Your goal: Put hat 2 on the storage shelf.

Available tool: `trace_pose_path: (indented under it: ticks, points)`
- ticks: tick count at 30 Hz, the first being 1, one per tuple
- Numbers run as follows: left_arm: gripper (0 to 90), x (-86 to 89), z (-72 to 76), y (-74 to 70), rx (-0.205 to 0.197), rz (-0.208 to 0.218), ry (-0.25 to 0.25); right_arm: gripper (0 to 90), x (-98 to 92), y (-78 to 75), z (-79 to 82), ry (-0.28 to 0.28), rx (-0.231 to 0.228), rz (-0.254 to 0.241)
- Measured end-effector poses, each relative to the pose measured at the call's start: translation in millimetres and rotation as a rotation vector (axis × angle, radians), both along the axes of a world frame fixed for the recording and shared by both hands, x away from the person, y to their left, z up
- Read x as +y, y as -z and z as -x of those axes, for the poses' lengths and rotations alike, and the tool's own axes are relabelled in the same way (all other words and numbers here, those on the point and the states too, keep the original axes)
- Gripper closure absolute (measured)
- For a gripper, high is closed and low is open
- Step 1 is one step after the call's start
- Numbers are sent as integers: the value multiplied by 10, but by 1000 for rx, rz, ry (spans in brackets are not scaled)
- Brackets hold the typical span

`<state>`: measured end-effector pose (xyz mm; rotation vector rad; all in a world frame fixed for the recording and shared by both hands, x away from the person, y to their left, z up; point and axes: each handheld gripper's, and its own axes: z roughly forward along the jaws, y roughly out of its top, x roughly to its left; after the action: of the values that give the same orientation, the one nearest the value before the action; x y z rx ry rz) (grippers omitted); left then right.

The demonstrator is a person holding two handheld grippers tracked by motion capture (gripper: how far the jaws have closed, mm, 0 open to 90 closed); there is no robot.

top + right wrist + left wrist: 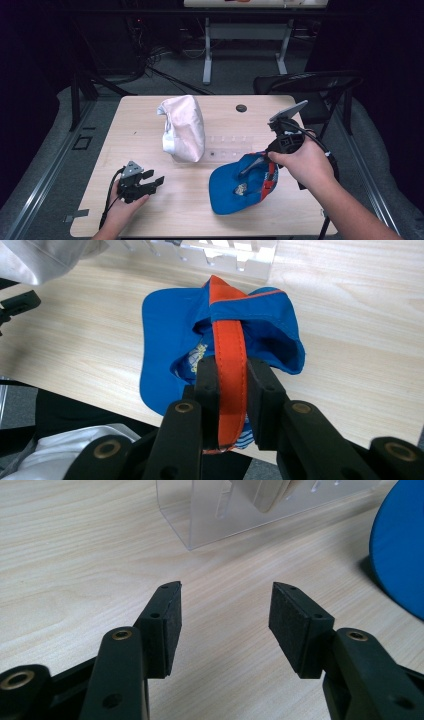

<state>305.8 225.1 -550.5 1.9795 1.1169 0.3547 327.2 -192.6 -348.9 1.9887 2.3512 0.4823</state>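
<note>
Blue cap (231, 187): upturned on wooden table (165, 215), near front edge, right of centre; orange strap (230, 352) across its back. Right gripper (232, 390): jaws clamped on that strap. Left gripper (225, 625): low over table at front left, jaws spread wide, nothing between. Pale pink cap (183, 127): draped on clear plastic rack (225, 145), mid-table, behind blue cap.
</note>
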Motion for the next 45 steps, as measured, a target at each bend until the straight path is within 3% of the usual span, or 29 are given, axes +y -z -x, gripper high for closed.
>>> trace_pose_path:
  ticks: [11, 15, 18, 22, 29, 35, 36, 42, 45]
  points:
    - [477, -3, -3, 10, -2, 6, -7, 774, 61, -281, -7, -10, -7, 24]
    - [477, -1, -2, 11, -2, 13, -12, 774, 63, -358, -34, -4, -3, 6]
    - [477, 0, -2, 12, -1, 13, -12, 774, 27, -388, -58, 5, 10, -45]
    - [477, 8, -3, 5, 5, 9, -8, 774, -50, -388, -78, 25, 41, -148]
    - [477, -2, -6, 16, 0, 11, -12, 776, -182, -304, -98, 49, 99, -361]
    - [477, 3, -8, 13, 6, 5, -7, 776, -268, -216, -118, 84, 136, -502]
    - [477, 4, -8, 12, 6, 6, -8, 776, -300, -200, -123, 68, 148, -520]
    - [477, 2, -8, 18, -3, 10, -15, 777, -330, -122, -127, 88, 152, -646]
    - [477, 1, -7, 18, -2, 9, -16, 777, -346, -108, -126, 71, 150, -685]
